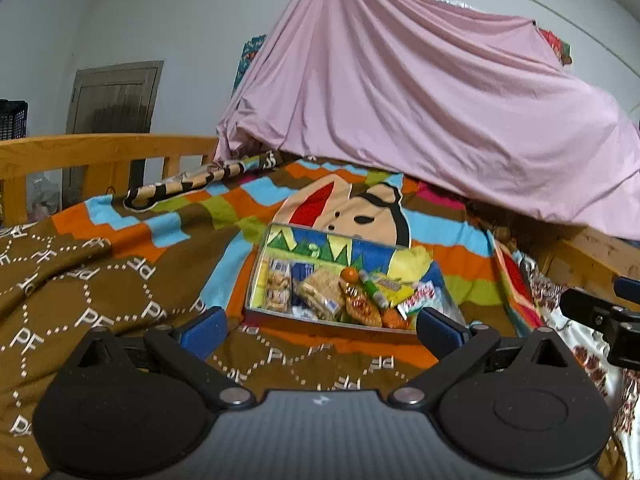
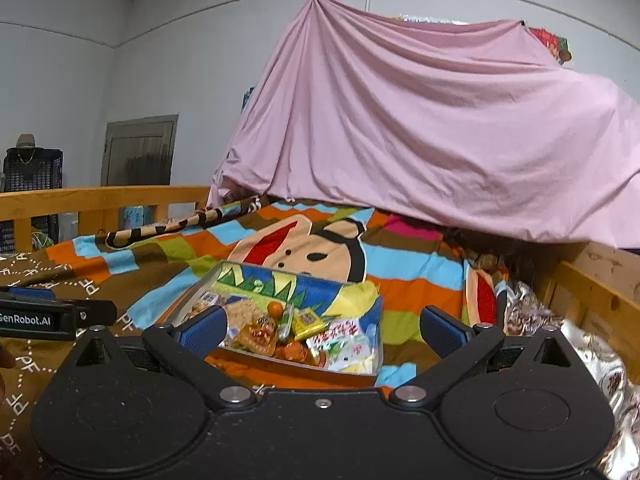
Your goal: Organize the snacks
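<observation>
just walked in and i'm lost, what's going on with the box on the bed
A person holds a two-finger tool in each hand over a bed. Both the left tool and right tool are open and empty, facing an open box full of snack packets on the blanket. Nothing is gripped yet; the snacks lie jumbled in the box.

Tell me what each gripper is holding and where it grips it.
Nothing is held. The left gripper and the right gripper are both open and empty, short of the snack box on the bed.

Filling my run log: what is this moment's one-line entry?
left hand-held gripper: open, empty | right hand-held gripper: open, empty | colourful open snack box: on bedspread, full
</observation>
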A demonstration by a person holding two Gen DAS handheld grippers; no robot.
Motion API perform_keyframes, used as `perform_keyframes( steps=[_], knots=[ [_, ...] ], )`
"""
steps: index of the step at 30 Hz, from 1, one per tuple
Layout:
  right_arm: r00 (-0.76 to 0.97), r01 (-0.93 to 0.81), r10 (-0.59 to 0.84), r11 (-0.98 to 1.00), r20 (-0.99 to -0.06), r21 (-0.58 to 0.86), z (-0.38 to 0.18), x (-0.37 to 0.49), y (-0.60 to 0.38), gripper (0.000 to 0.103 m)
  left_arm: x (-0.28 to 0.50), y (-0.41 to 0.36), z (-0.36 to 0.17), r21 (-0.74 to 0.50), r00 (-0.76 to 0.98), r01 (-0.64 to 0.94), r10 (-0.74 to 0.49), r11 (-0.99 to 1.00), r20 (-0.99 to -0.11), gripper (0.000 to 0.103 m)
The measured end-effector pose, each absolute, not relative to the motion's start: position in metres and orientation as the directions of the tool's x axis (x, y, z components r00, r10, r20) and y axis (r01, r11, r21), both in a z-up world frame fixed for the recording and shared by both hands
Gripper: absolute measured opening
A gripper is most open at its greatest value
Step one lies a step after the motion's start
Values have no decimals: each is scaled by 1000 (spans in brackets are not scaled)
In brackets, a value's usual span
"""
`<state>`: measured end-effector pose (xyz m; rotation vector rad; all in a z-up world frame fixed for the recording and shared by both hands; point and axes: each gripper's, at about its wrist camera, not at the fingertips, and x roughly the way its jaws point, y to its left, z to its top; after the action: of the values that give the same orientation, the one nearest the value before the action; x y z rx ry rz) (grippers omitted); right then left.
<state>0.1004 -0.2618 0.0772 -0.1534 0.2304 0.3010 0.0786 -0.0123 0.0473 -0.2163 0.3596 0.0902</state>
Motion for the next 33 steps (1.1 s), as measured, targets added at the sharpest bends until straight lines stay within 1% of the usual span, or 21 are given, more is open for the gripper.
perform_keyframes(
  steps=[24,33],
  knots=[
    [849,-342,293,939,-439,-35,26,107,-256,102,73,-15,15,-142,872,-162,74,977,-483,103],
    [824,-354,297,935,-482,-28,12,110,-253,102,73,-16,10,-120,854,-164,80,979,-515,103]
  ],
)
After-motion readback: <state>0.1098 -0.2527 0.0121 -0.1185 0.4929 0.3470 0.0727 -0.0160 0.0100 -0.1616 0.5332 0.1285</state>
